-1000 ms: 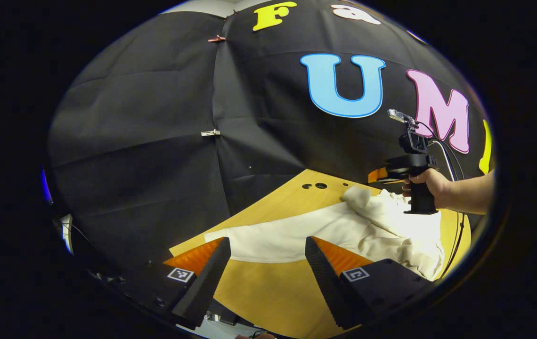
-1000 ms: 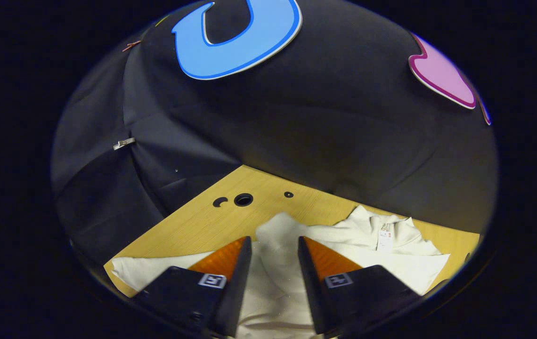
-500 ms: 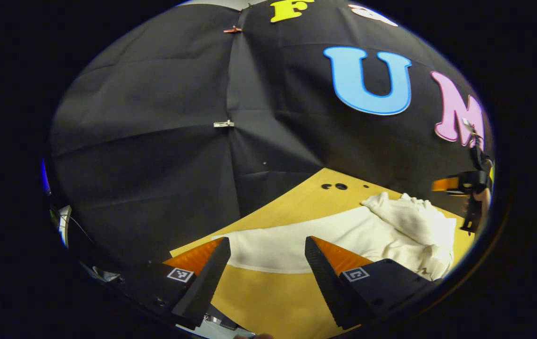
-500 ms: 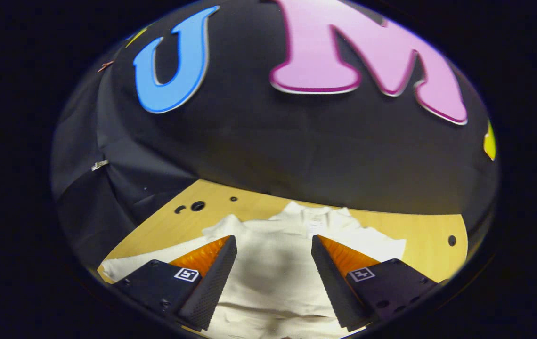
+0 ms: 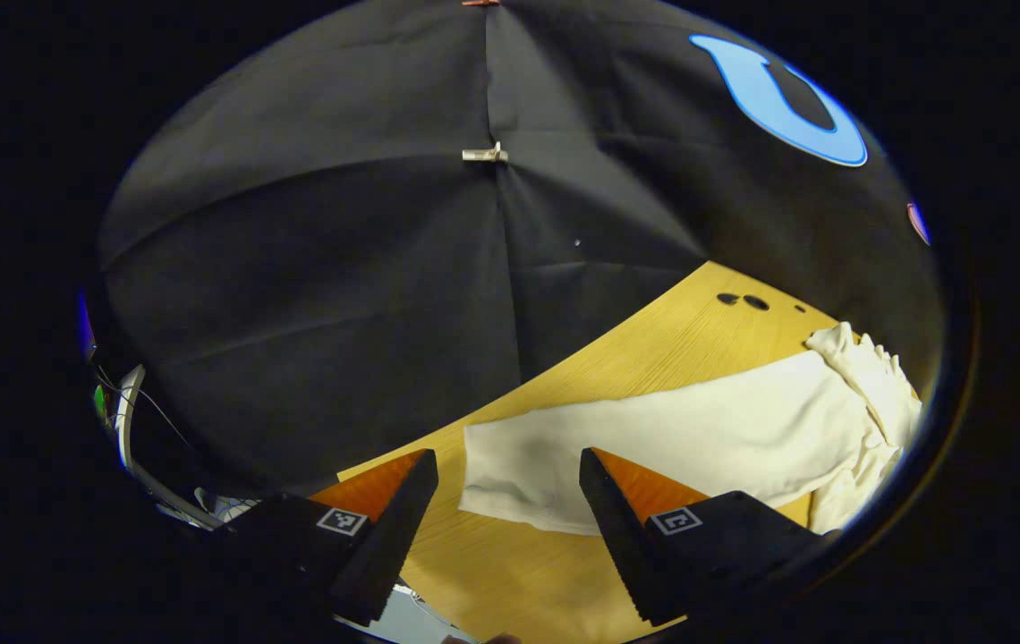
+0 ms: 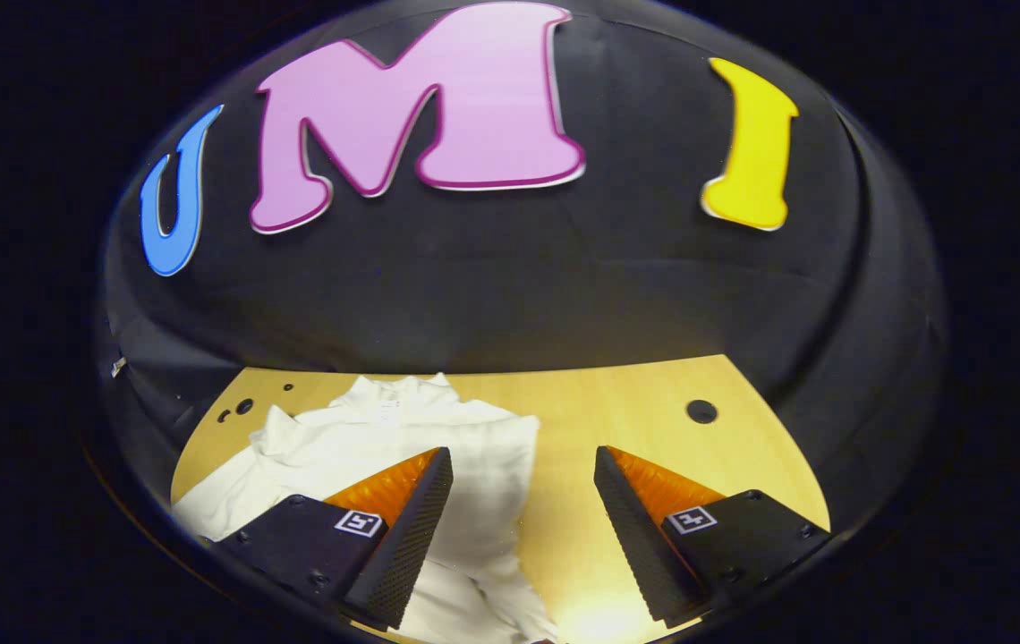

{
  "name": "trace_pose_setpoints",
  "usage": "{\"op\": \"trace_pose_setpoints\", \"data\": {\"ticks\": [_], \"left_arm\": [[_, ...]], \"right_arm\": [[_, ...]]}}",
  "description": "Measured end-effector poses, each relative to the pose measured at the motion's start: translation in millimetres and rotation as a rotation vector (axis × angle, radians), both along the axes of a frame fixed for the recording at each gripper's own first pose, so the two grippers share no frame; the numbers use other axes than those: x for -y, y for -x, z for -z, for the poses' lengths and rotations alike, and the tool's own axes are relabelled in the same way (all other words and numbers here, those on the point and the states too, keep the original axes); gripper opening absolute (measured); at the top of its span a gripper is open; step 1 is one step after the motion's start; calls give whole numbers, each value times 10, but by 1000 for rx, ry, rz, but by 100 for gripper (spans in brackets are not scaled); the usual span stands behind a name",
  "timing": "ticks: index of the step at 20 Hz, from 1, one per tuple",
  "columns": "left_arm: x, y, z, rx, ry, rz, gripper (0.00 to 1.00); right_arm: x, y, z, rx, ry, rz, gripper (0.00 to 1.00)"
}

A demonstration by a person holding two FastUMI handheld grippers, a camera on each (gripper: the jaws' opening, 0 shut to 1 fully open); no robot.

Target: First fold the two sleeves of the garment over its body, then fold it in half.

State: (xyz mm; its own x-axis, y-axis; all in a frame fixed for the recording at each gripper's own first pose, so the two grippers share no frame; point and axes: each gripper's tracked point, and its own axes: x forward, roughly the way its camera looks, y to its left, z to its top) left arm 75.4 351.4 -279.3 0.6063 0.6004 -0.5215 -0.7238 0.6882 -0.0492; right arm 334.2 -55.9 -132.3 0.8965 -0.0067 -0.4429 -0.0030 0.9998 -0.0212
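Garment (image 5: 698,438), cream and rumpled, lies on the wooden table (image 6: 644,402) before the black cloth wall (image 5: 313,268), while left gripper (image 5: 505,492) and right gripper (image 6: 523,492) gape wide, holding nothing.

I noted a wooden bench (image 6: 617,394) with round holes (image 6: 701,411) near its far edge; a clip (image 5: 484,155) pinned the black cloth wall (image 5: 313,268).

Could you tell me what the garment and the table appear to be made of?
Garment: soft cream fabric, probably a matte cotton knit; it bunches into rounded folds near the collar. Table: light wood or wood-look laminate with a smooth finish; fine straight grain lines and round drilled holes show.
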Motion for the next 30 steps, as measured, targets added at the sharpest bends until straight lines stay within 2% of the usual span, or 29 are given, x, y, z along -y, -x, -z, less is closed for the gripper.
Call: {"op": "trace_pose_setpoints", "data": {"ticks": [5, 7, 10, 12, 13, 14, 15, 16, 17, 18, 19, 20, 21, 22, 23, 24, 27, 30], "left_arm": [[-46, -20, 357, -3, 145, -23, 99], [-55, -31, 333, 11, 138, -28, 100], [-23, -46, 376, -61, 84, 20, 99], [5, -104, 391, -53, 84, 16, 85], [39, -125, 398, -51, 88, 16, 84], [57, -142, 397, -52, 85, 24, 75], [77, -162, 395, -54, 83, 39, 77], [101, -198, 383, -55, 80, 57, 63], [133, -235, 376, -52, 75, 80, 56], [146, -241, 379, -58, 63, 92, 40], [155, -261, 364, -60, 55, 102, 36], [159, -282, 357, -64, 50, 107, 22], [160, -305, 349, -75, 40, 112, 28], [163, -310, 339, -93, 24, 115, 7], [170, -299, 341, -116, 13, 117, 3], [160, -302, 319, -130, 8, 123, 7], [262, -365, 270, -100, 74, 130, 7], [220, -399, 110, -69, 78, 116, 6]], "right_arm": [[796, 335, -134, 23, 62, 91, 98], [1033, 486, -173, 22, 64, 123, 97], [1273, 661, -219, 28, 51, 166, 98], [1372, 788, -195, 29, 40, 186, 98], [1416, 852, -155, 22, 36, 192, 98], [1470, 921, -95, 11, 35, 196, 98], [1515, 977, -40, -3, 35, 202, 98], [1546, 1019, 2, -13, 29, 207, 98], [1578, 1073, 24, -20, 23, 211, 98], [1609, 1111, 49, -22, 21, 216, 98], [1647, 1152, 47, -23, 20, 218, 98], [1666, 1191, 42, -21, 24, 219, 98], [1689, 1225, 36, -19, 32, 217, 98], [1724, 1257, 37, -18, 42, 217, 98], [1736, 1276, 44, -19, 50, 215, 98], [1737, 1295, 41, -18, 52, 216, 98], [1765, 1340, 64, -21, 39, 227, 98], [1791, 1399, 74, -23, 25, 236, 98]]}}
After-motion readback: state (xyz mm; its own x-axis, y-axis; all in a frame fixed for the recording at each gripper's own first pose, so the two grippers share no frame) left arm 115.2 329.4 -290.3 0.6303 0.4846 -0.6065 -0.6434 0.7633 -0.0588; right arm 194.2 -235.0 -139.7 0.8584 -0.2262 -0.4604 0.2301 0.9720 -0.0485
